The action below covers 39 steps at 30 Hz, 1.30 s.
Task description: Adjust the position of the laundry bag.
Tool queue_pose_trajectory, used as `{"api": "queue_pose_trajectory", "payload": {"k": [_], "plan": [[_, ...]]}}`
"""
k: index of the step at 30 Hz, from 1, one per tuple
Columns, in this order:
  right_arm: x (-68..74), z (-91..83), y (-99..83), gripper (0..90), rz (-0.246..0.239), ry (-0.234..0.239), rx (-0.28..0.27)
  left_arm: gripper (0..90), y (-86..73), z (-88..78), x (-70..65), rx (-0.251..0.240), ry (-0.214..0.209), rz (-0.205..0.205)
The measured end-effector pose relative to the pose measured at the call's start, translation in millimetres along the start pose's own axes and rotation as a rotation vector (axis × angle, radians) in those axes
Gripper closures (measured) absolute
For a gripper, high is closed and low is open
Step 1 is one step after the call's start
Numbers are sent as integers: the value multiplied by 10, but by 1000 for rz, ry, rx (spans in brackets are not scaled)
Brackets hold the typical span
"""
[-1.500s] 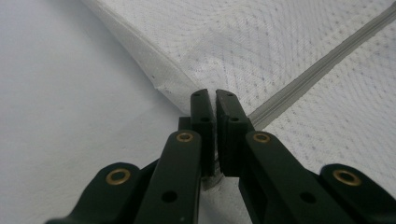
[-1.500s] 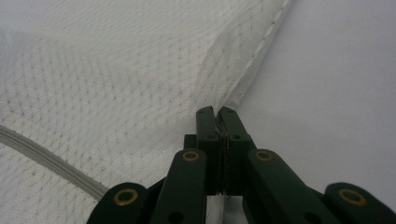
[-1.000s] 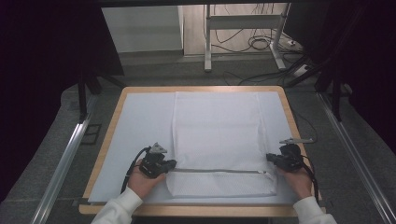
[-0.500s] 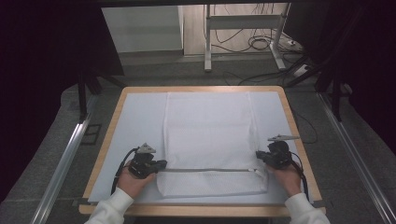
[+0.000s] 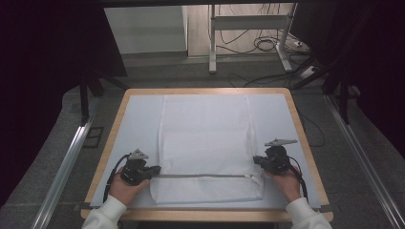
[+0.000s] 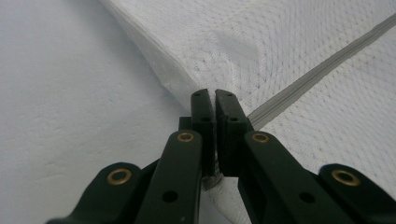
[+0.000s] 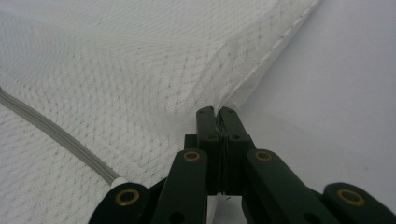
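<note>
- The white mesh bag (image 5: pixel 206 143) lies flat in the middle of the counter (image 5: pixel 138 119), with its grey zipper (image 5: pixel 200 175) running across near the person's side.
- The left tool (image 5: pixel 154 170) is pinched tight on the bag's left edge, right by the zipper's end.
- The right tool (image 5: pixel 258 161) is pinched tight on the bag's right edge.
- Each tool holds just a small bit of thin cloth, so a hard tug could make it slip out.
- If one hand pulls more than the other, the bag could slide crooked or bunch up.
</note>
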State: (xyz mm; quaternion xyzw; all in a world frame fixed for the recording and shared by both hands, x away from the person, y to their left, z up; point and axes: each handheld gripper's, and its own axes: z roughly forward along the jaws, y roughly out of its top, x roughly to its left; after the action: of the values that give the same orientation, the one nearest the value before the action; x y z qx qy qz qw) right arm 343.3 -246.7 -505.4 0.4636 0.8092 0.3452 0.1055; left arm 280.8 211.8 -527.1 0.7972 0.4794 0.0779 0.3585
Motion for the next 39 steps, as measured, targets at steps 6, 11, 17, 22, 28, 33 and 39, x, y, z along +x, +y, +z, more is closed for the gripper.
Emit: {"api": "queue_pose_trajectory", "payload": {"k": [6, 11, 17, 22, 28, 33, 39], "plan": [[-22, -12, -40, 884, 14, 5, 6, 883, -7, 20, 10, 5, -2, 3], [-14, 3, -54, 883, 7, 6, 12, 882, -18, 16, 20, 7, -1, -2], [-1, -8, -82, 884, 8, 10, 17, 880, -25, 10, 26, 9, -3, 1], [2, 2, -100, 859, 1, 5, 19, 833, -35, 32, 38, 9, -1, 20], [17, -80, -101, 451, -40, -68, -61, 317, -22, -113, -29, -92, 111, 76], [-25, -229, -114, 395, -29, -51, -125, 201, 37, -238, -51, -157, 129, 73], [-75, -324, -213, 340, -34, -36, -156, 199, 113, -233, -115, -169, 113, 72]]}}
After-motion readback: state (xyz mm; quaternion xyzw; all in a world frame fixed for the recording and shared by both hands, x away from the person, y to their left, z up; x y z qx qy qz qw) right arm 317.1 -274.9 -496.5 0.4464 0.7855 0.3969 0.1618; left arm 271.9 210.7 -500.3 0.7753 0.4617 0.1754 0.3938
